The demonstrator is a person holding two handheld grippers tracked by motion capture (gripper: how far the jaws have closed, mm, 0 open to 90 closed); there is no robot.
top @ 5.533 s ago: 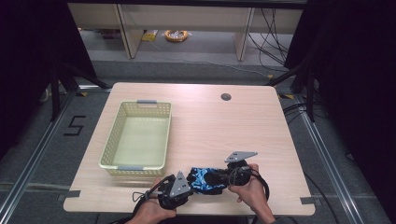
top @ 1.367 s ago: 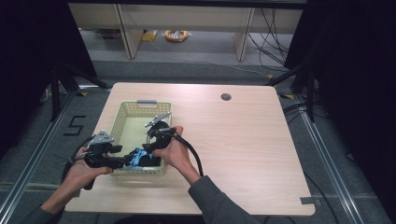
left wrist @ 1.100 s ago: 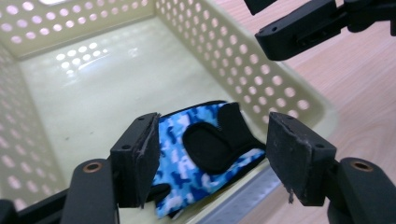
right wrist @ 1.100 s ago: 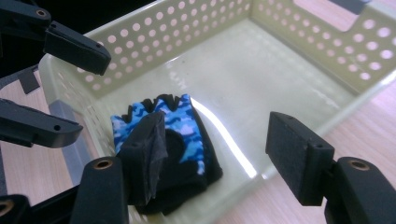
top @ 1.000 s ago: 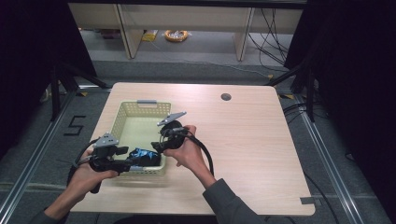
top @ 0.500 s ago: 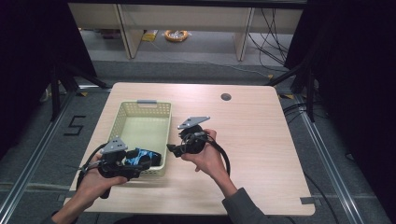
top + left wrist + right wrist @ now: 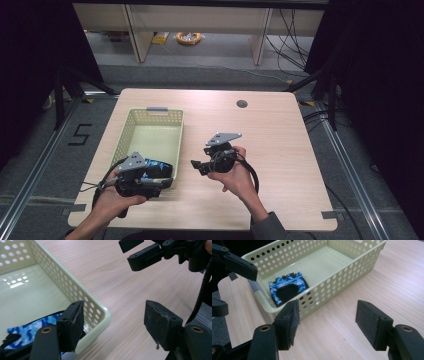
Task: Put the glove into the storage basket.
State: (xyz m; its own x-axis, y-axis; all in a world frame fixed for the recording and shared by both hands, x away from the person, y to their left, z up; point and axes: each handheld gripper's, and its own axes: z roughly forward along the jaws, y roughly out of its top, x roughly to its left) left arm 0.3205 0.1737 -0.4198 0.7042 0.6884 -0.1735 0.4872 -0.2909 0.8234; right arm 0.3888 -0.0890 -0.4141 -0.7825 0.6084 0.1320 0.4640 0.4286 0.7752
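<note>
A blue camouflage glove lies in the near right corner of the pale green perforated basket. My left gripper hangs open at that corner, one jaw over the glove and the other over the table, gripping nothing. My right gripper is open and empty above the bare table, right of the basket and pointing back at it. Each gripper also appears in the other's view: the right gripper and the left gripper.
The wooden table stretches wide to the right of the basket, with a dark round cable hole near its far edge. The basket has a grey handle on its far rim. Cables trail from both grippers toward the near edge.
The glove, earlier between the two grippers over the basket's near end, now lies inside the basket. The right gripper has drawn away to the right; the left has shifted right along the near rim.
</note>
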